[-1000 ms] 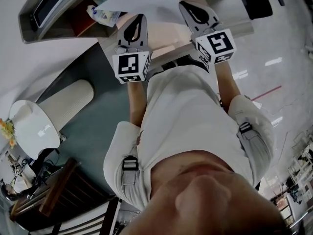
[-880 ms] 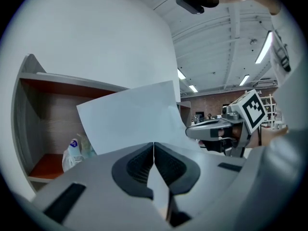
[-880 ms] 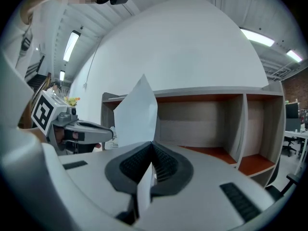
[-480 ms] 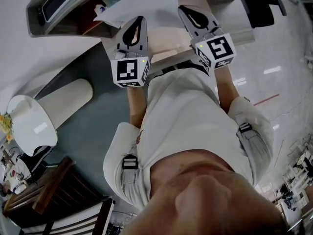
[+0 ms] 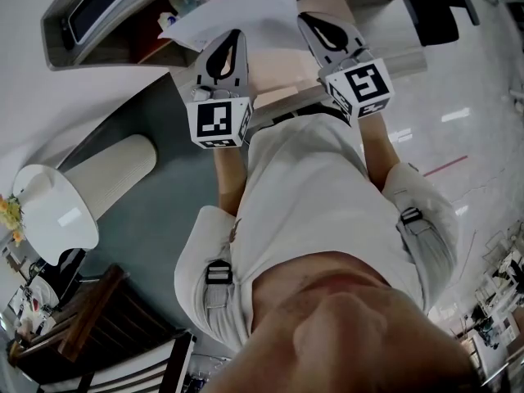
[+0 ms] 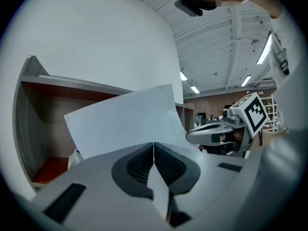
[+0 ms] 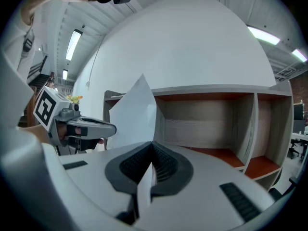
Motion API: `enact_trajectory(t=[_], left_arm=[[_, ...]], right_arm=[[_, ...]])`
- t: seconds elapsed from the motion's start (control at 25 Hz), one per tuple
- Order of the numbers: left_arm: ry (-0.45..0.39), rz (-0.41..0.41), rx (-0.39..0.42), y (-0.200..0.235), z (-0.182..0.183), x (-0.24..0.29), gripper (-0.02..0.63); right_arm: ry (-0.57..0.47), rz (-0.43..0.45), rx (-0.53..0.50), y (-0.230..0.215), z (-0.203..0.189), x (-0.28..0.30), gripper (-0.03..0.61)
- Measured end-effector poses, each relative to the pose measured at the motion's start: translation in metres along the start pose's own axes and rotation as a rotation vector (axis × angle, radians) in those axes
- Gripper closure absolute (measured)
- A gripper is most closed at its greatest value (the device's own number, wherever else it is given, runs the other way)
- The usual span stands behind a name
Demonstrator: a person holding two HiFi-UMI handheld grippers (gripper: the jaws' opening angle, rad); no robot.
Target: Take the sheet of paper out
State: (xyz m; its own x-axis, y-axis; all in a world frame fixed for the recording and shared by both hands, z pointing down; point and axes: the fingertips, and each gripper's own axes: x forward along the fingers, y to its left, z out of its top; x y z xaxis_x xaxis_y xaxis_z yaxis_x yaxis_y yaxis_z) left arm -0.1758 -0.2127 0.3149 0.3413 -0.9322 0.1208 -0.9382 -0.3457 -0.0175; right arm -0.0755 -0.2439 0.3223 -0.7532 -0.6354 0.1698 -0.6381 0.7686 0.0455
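A white sheet of paper (image 5: 241,11) hangs in the air in front of a wooden shelf unit (image 5: 147,35), held by both grippers. My left gripper (image 5: 231,36) is shut on its near left edge, and my right gripper (image 5: 315,19) is shut on its near right edge. In the left gripper view the sheet (image 6: 127,124) rises from my closed jaws (image 6: 154,146) and curls to the right. In the right gripper view the sheet (image 7: 134,117) stands edge-on out of the shut jaws (image 7: 153,146), with the left gripper (image 7: 103,128) beyond it.
The shelf unit (image 7: 216,124) has open wooden compartments with reddish floors. A plastic bottle (image 5: 170,21) lies in a compartment under the sheet. On the floor at left stands a white cylinder (image 5: 110,170) beside a round white table (image 5: 53,211). A dark office chair (image 5: 434,11) is at top right.
The sheet and both grippers have shifted slightly away from the shelf opening over the first half second; since then they have held still.
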Motion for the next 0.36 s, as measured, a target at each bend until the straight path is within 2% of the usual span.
enact_trajectory(t=[0.36], left_arm=[[0.013,-0.016,0.007,0.0029,-0.0021,0.0043,0.591]], right_arm=[[0.01,-0.012,0.008,-0.0022,-0.0028,0.0057,0.558]])
